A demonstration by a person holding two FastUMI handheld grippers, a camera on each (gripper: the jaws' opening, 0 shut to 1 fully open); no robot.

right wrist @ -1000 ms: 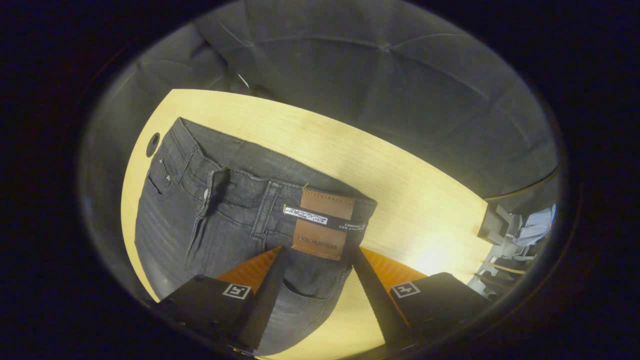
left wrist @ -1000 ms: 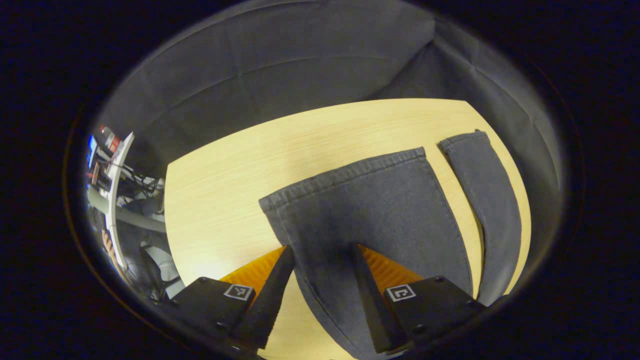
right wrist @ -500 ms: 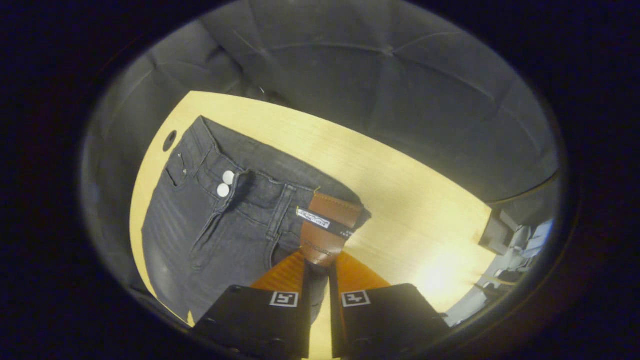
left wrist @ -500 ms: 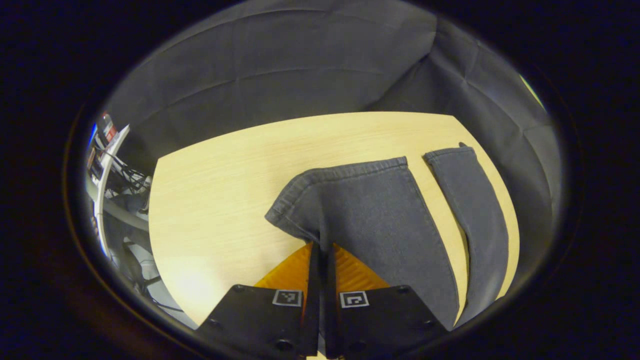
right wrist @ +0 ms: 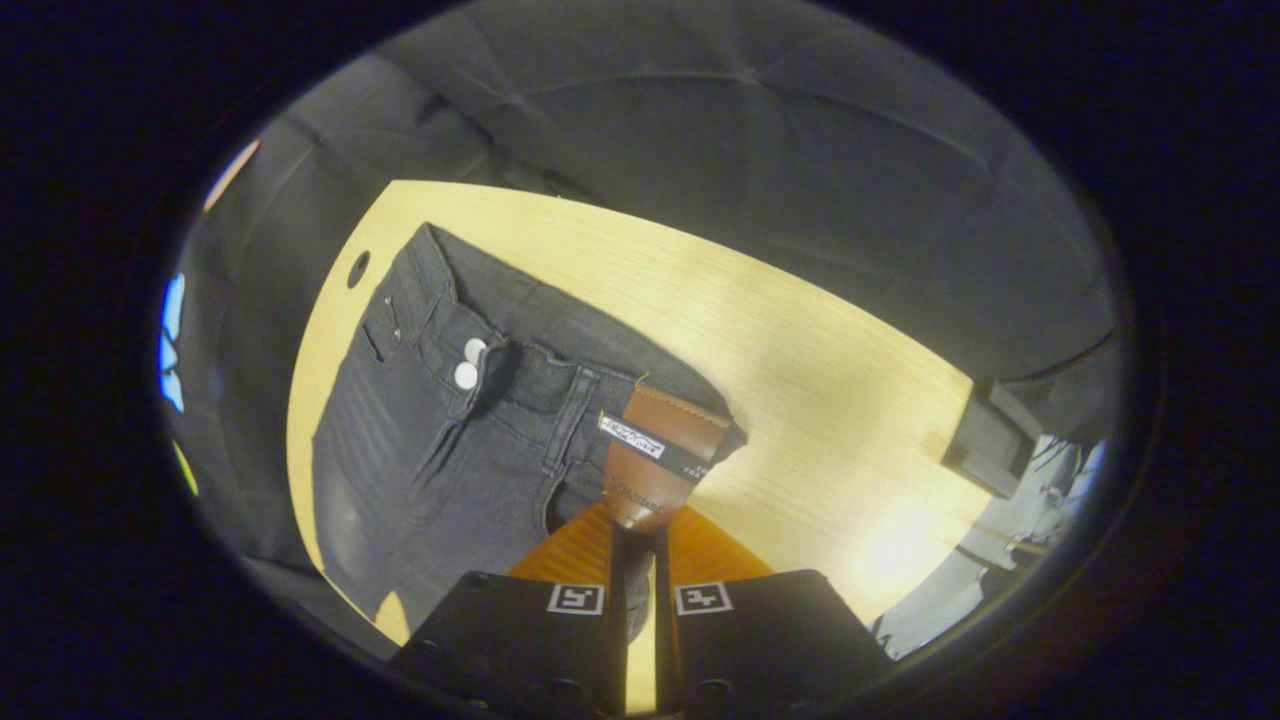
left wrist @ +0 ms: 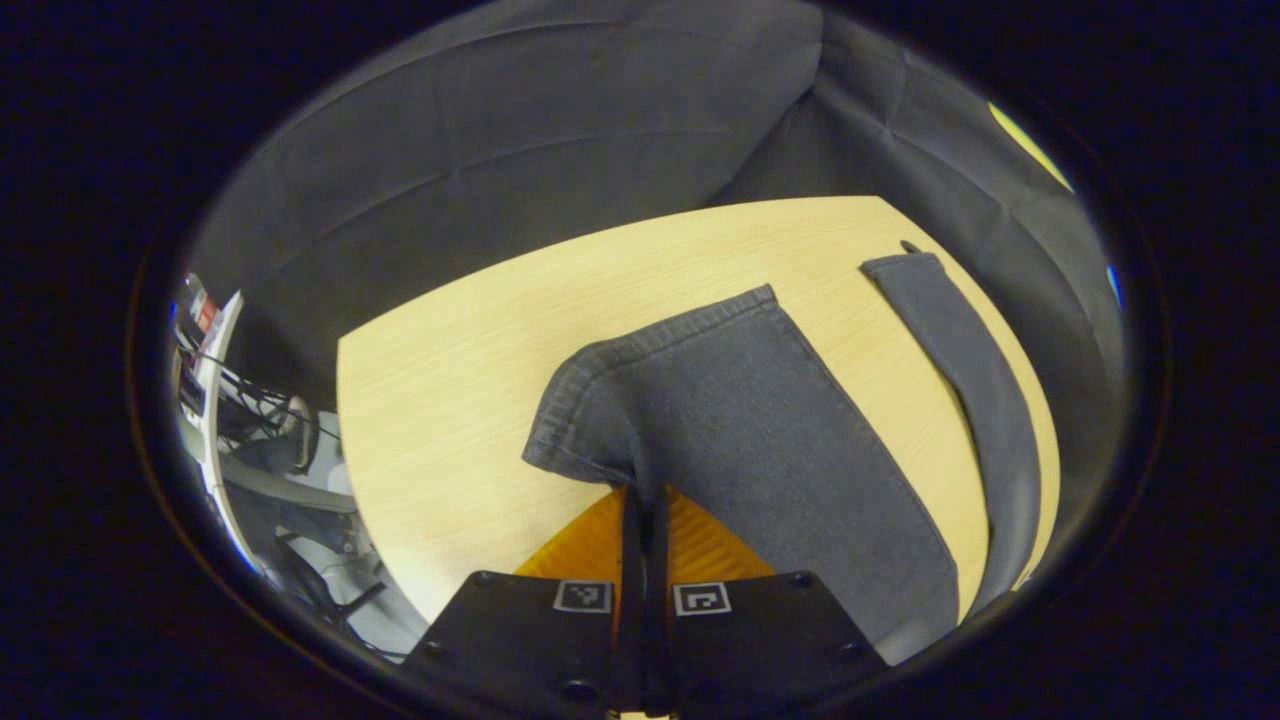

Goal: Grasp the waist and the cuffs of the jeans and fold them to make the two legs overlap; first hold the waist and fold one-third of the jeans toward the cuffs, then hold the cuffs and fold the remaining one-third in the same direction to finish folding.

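Dark grey jeans lie spread on a light wooden table. In the left gripper view, my left gripper is shut on the near cuff, whose corner is lifted and bunched. The other leg lies flat to the right, apart from it. In the right gripper view, my right gripper is shut on the waistband at the brown leather patch, which is pulled up and creased. The fly with two pale buttons lies to the left.
The booth's dark cloth wall surrounds the table on the far sides. A small round hole is in the table by the waist. A dark box sits at the table's right edge. Cables and equipment lie beyond the left edge.
Both grippers went from open to shut, the left on the cuff and the right on the waistband patch. Since then both edges have been lifted slightly, and the views have shifted.
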